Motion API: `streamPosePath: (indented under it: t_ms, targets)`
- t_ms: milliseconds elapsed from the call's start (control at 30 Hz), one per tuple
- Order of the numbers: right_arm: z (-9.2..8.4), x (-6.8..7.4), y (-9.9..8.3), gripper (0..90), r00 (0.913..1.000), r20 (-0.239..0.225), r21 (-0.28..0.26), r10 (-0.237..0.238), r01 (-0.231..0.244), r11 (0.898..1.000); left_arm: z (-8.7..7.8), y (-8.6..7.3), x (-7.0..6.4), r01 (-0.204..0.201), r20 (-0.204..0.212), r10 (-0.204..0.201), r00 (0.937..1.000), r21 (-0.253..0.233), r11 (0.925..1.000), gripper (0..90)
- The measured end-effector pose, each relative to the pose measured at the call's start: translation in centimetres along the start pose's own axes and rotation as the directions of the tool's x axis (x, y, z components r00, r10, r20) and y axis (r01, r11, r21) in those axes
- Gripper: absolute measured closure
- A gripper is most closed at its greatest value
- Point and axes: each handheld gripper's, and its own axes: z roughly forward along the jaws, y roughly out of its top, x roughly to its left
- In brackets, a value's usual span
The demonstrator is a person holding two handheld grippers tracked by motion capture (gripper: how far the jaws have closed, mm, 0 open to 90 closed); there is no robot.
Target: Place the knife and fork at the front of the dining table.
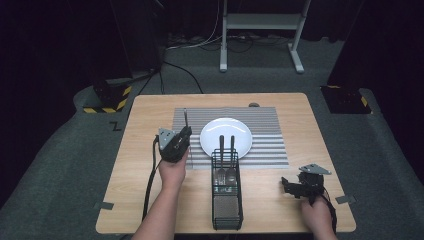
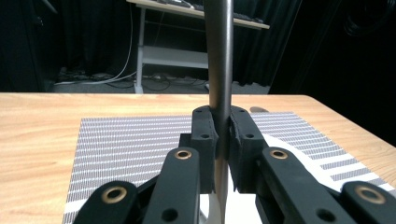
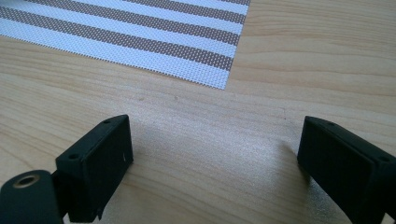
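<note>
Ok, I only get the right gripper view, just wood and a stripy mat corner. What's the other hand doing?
Observer: The left hand-held gripper is shut on a grey piece of cutlery, above the left part of the mat.
Operator: Is there a plate?
Observer: Yes, a white plate sits in the middle of the mat, just right of that gripper.
Operator: Where's the other cutlery?
Observer: Two dark-handled pieces sit in a black wire caddy on the near side of the plate.
</note>
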Motion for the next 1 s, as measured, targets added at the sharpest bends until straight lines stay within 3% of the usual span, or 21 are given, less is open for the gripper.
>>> streamPosePath:
  t_ms: [533,1000]
  targets:
    - [0.0,0.0,0.0,10.1,1.0000,-0.002,0.000,0.000,0.000,1.000,2.4,0.1,-0.3,-0.017,-0.030,0.019,0.9994,0.043,0.9989,81.6]
    - [0.0,0.0,0.0,10.1,1.0000,-0.002,0.000,0.001,-0.001,1.000,4.5,-0.4,1.0,0.063,-0.041,-0.061,0.9973,0.052,0.9966,81.5]
